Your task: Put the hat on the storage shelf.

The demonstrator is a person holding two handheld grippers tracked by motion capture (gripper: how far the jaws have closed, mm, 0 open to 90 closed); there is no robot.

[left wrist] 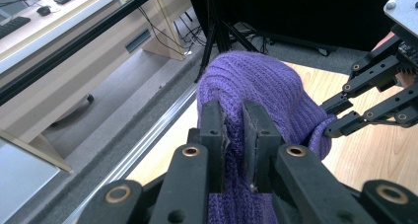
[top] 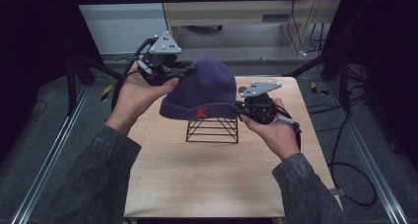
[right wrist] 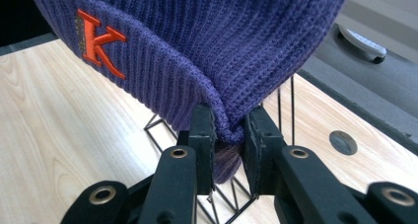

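Beanie [right wrist: 197, 51], purple knit, reads orange "K" [right wrist: 101, 44].

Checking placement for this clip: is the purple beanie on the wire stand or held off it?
Held off it, apparently: the purple beanie hangs above the wire stand, pinched by the left hand-held gripper and right hand-held gripper.

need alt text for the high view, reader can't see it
A purple knitted beanie with an orange K is held above a black wire stand on a light wooden table. The left gripper pinches its crown and the right gripper pinches its folded brim, each held in a grey-sleeved person's hand.
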